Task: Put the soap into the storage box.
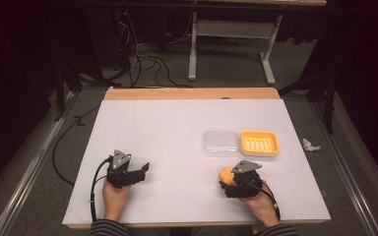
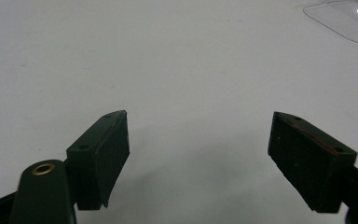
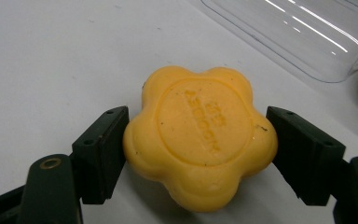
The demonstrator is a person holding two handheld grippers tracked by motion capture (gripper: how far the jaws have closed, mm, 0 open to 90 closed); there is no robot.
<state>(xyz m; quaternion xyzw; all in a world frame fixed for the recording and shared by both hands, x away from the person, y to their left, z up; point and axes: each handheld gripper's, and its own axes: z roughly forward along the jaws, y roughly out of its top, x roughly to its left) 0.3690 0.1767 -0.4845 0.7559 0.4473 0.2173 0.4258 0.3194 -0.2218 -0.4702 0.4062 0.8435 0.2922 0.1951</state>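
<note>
Soap (image 3: 199,135) between right tool (image 3: 196,154) pads, bare tabletop (image 1: 167,132) leftward.

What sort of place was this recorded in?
Probably a lab or data-collection workspace: a white-topped work table on grey carpet, loose black cables trailing across the floor behind it, and a grey metal-legged bench frame in a dark background.

The yellow flower-shaped soap (image 3: 200,135) bears a line of raised letters stamped across its round middle, seen upside down in the right gripper view; the letters are too faint to read with any certainty.
</note>
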